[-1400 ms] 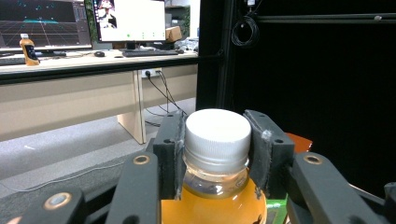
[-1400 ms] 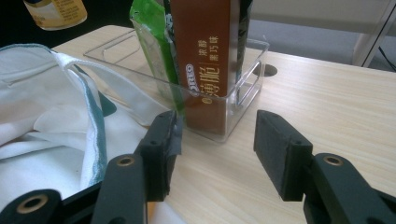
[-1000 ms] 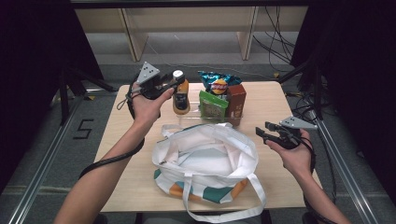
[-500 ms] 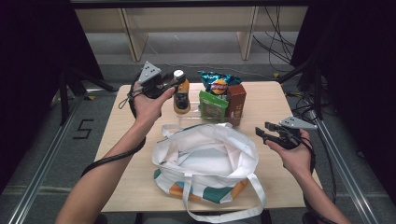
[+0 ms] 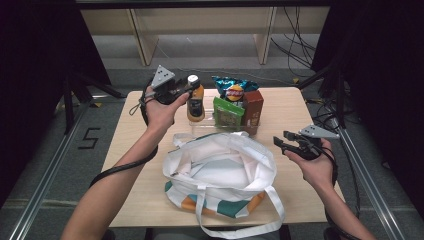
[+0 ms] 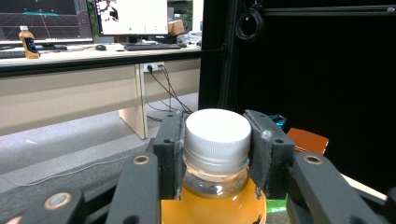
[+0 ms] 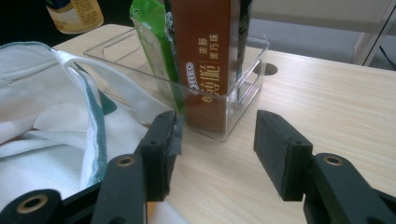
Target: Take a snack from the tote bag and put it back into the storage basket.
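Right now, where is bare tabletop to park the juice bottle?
Bare table lies right of the clear bin, and on the left edge beside the tote bag. Crowded: the bin's snacks and the bag fill the middle. The left gripper clamps the bottle.

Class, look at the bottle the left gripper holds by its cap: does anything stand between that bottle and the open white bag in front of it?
Nothing visible does. The left gripper clamps the bottle at its cap. Bare table lies between it and the bag, whose mouth gapes open. The clear bin stands beside the bottle, off that path.
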`<state>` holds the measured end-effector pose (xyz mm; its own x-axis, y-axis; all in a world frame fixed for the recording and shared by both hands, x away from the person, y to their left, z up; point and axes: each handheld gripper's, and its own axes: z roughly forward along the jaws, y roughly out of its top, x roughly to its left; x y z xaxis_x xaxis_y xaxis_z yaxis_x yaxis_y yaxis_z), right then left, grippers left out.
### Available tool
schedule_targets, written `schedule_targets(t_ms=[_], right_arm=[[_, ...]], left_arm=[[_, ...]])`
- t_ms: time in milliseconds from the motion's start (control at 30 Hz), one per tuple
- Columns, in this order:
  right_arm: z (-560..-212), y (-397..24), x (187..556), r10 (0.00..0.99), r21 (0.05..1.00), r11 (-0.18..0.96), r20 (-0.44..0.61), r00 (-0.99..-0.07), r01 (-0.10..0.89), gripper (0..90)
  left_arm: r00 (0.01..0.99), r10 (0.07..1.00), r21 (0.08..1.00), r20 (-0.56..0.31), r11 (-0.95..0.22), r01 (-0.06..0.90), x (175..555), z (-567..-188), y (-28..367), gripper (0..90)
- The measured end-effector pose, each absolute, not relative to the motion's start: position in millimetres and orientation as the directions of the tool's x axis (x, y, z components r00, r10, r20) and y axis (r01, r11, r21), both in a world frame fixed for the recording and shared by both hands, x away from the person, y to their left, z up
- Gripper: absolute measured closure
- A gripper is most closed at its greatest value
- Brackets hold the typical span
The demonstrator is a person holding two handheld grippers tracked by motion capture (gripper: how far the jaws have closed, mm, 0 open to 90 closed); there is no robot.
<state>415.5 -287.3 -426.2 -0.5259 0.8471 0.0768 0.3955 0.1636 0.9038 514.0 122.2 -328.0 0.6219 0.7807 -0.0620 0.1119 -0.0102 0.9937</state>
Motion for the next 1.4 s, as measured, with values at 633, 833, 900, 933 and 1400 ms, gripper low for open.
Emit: schedule_targets(t_ms=[633, 833, 900, 933, 1400], right_arm=[[-426, -287, 415, 0.85, 0.901, 0.15, 0.093, -0.519, 0.408, 50.2], [-428, -286, 415, 0.85, 0.905, 0.144, 0.093, -0.518, 0.4, 50.3], [-428, -286, 415, 0.85, 0.905, 0.145, 0.094, -0.519, 0.401, 50.2], [-428, -286, 415, 0.849, 0.905, 0.144, 0.094, -0.519, 0.401, 50.3], [-428, -286, 415, 0.85, 0.904, 0.144, 0.095, -0.518, 0.402, 50.2]], left_arm=[[0.617, 0.785, 0.991, -0.054, -0.031, 0.126, 524, -334, 120, 58.9], [0.615, 0.787, 0.991, -0.056, -0.033, 0.131, 527, -336, 119, 58.9], [0.614, 0.787, 0.99, -0.056, -0.036, 0.135, 529, -337, 119, 58.9], [0.614, 0.787, 0.99, -0.058, -0.035, 0.138, 529, -338, 118, 58.9], [0.613, 0.788, 0.987, -0.061, -0.043, 0.154, 535, -344, 115, 58.9]])
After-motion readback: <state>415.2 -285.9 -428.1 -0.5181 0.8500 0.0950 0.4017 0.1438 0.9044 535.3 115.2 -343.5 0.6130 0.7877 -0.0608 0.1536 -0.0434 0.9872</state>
